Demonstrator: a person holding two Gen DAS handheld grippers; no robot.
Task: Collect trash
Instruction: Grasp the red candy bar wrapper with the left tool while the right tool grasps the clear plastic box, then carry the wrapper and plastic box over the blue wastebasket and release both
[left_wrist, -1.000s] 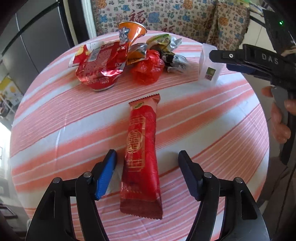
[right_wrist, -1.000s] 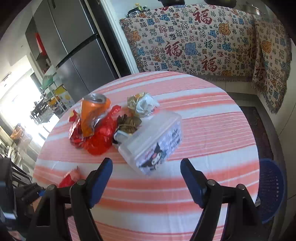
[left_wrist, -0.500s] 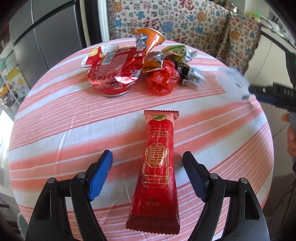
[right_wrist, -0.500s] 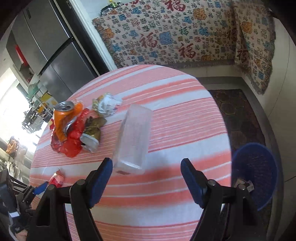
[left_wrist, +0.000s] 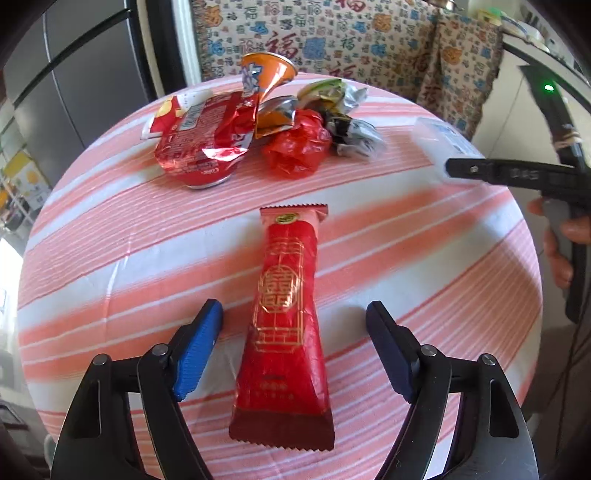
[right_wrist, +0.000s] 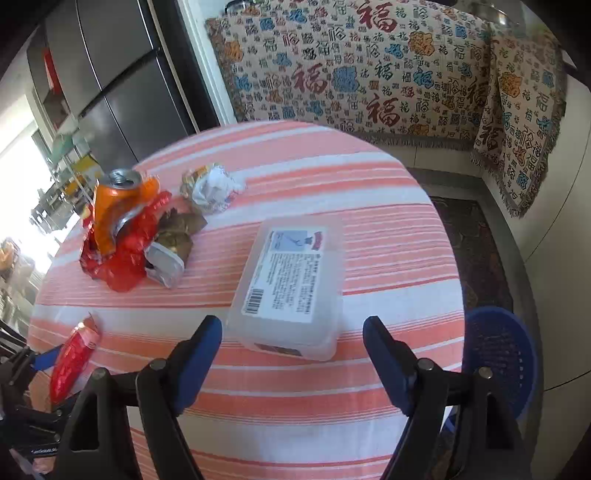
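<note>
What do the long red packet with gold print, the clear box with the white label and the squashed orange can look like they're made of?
Long red packet: likely glossy plastic film; it shines and has crimped zigzag ends.
Clear box: looks like frosted translucent plastic with a paper label; the stripes of the cloth show faintly through its rim.
Orange can: thin metal, probably aluminium; silver top, creased wall.

Left wrist view: close, steeply down over round table with orange-and-white striped cloth, facing the patterned textile. Right wrist view: same downward tilt, from the opposite table edge. Both share crushed orange drink can amid red wrappers.
</note>
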